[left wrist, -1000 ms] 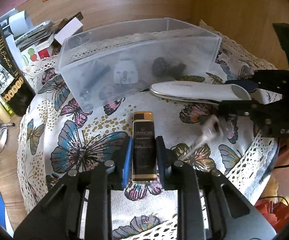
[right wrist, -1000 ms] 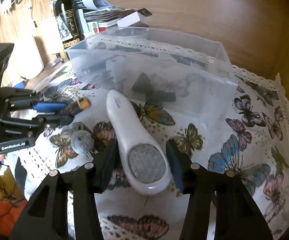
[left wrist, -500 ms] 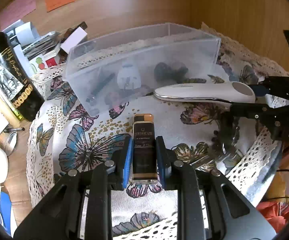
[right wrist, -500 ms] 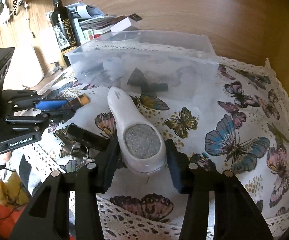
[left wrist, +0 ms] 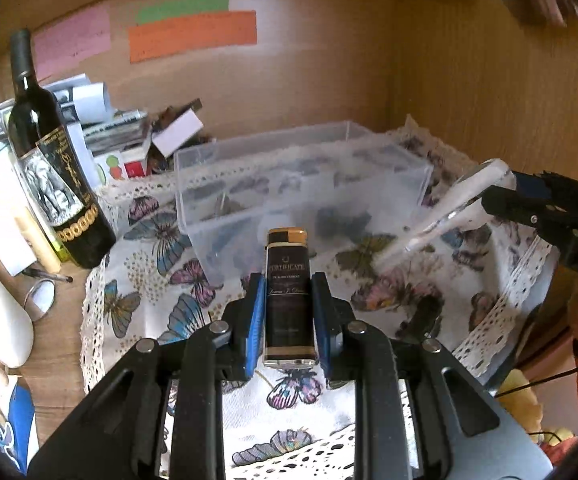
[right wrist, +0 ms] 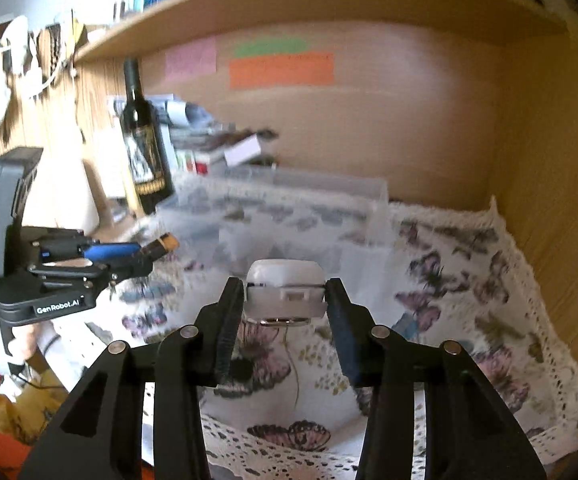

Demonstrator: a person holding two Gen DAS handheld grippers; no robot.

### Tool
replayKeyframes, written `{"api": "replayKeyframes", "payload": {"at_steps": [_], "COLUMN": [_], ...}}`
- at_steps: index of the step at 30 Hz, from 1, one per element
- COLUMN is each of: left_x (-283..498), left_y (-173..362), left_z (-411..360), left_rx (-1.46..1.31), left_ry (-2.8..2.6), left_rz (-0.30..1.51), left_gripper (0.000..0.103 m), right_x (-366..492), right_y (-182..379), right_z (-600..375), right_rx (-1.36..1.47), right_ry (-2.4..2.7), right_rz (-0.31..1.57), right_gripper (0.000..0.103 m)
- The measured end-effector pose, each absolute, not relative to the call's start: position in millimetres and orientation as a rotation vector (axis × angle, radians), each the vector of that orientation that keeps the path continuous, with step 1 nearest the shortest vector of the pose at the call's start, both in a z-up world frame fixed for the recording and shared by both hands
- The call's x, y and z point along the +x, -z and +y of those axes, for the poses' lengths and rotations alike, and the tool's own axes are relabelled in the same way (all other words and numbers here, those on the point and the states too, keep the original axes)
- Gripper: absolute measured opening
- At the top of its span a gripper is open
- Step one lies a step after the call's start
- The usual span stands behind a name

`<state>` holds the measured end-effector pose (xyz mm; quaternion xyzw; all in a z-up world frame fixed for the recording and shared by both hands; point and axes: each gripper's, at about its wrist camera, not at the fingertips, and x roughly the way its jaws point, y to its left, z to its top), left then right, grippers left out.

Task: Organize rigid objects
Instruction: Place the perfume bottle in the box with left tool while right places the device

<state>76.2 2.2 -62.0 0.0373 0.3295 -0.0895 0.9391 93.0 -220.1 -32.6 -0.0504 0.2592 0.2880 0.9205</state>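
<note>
My left gripper (left wrist: 287,280) is shut on a dark brown lighter (left wrist: 287,292) with a gold top and holds it raised in front of the clear plastic bin (left wrist: 301,192). It also shows at the left of the right wrist view (right wrist: 145,252). My right gripper (right wrist: 285,292) is shut on a white handheld device (right wrist: 285,288), lifted and tilted, in front of the bin (right wrist: 289,208). In the left wrist view the device (left wrist: 461,196) slants down at the right. Dark small items lie inside the bin.
A butterfly tablecloth (left wrist: 149,304) with a lace edge covers the table. A wine bottle (left wrist: 55,172) stands at the left beside papers and boxes (left wrist: 129,132). A dark small object (left wrist: 425,312) lies on the cloth. Wooden walls (right wrist: 549,160) enclose the back and right; a shelf runs above.
Both grippers have lifted with their objects and tipped up, so more of the back wall shows. The white device has risen off the cloth and tilted.
</note>
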Motion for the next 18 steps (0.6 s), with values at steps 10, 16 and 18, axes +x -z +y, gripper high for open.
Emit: {"api": "replayKeyframes", "payload": {"at_steps": [10,16,18], "left_x": [78.4,81.4,81.4], "left_y": [59.1,62.6,63.0], "left_z": [-0.3,0.7,0.5], "left_rx": [0.06,0.051,0.049], "left_ry": [0.193,0.194,0.195], "left_rz": [0.656,0.665,0.665], "left_gripper": [0.023,0.023,0.023], "right_x": [97.0,97.9,98.1], "right_y": [27.1,34.5,35.3], "right_z": [-218.9,-220.0,-220.4], "right_rx": [-0.1,-0.099,-0.096], "right_ry": [-0.563,-0.543,-0.55], "right_rz": [0.502,0.51,0.512], "right_gripper": [0.039,0.041,0.041]}}
